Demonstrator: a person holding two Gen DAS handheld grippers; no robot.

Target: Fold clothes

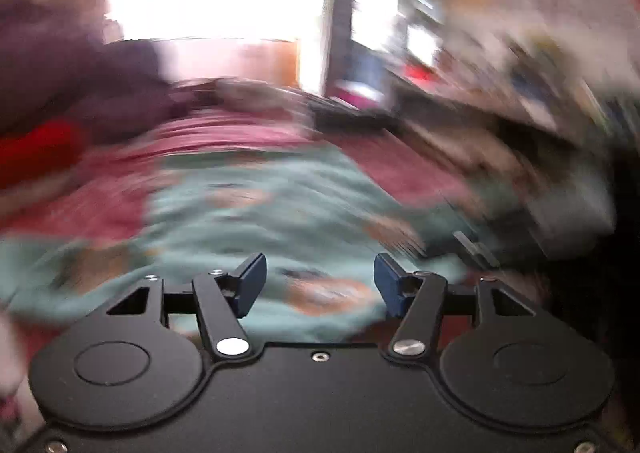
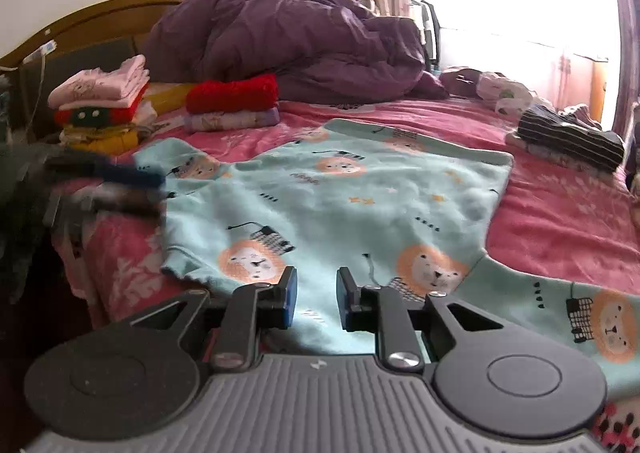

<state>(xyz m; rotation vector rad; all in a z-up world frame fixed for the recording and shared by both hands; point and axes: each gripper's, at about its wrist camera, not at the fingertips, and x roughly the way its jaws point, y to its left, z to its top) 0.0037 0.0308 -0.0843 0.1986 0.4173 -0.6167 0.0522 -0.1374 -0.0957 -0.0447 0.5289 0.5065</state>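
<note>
A mint-green child's top (image 2: 360, 205) with orange lion prints lies spread flat on the pink flowered bedsheet (image 2: 560, 213). One sleeve runs to the lower right. My right gripper (image 2: 317, 299) hovers over the near hem, open, with nothing between its blue pads. The left wrist view is smeared by motion. There the same top (image 1: 260, 221) shows as a green blur, and my left gripper (image 1: 320, 283) is wide open and empty above it. In the right wrist view the left gripper (image 2: 154, 189) appears as a dark blur at the top's left sleeve.
A bunched purple duvet (image 2: 288, 37) fills the head of the bed. Folded stacks stand at the back left: pink tops (image 2: 104, 87) and a red knit (image 2: 234, 93). Striped folded clothes (image 2: 568, 137) lie at the right. The bed's edge (image 2: 92, 293) drops off on the left.
</note>
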